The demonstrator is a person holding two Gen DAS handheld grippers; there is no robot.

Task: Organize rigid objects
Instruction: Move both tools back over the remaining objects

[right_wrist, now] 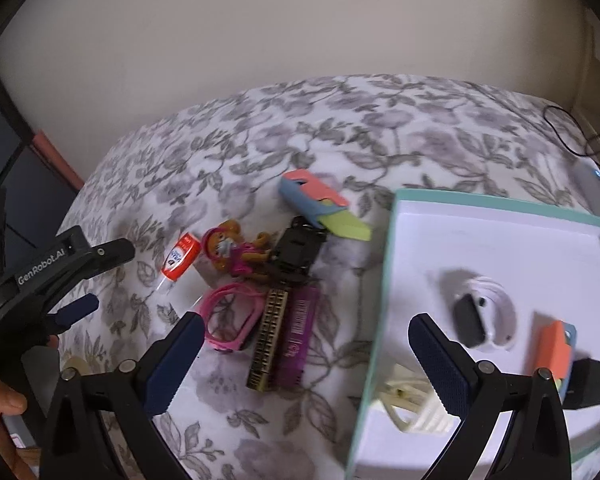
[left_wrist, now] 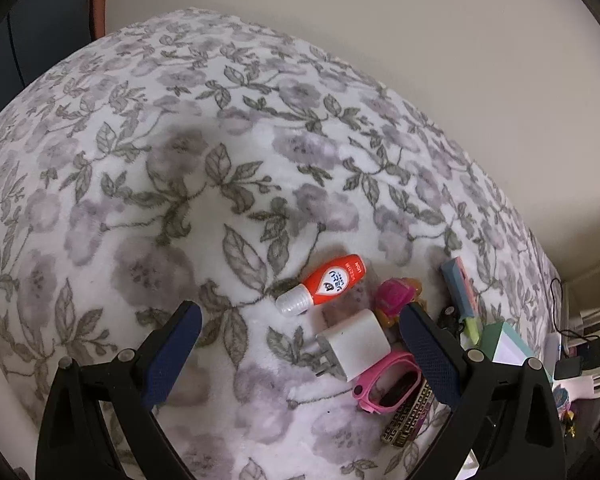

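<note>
Orange bottle (left_wrist: 325,284) beside white charger (left_wrist: 354,344), seemingly apart

Each claw (right_wrist: 306,354) is black plastic with blue textured pads (right_wrist: 440,364), silver screws, and white "GenRobot.AI" lettering.

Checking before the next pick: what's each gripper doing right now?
Left gripper: open, holding nothing.
Right gripper: open, holding nothing.
</note>
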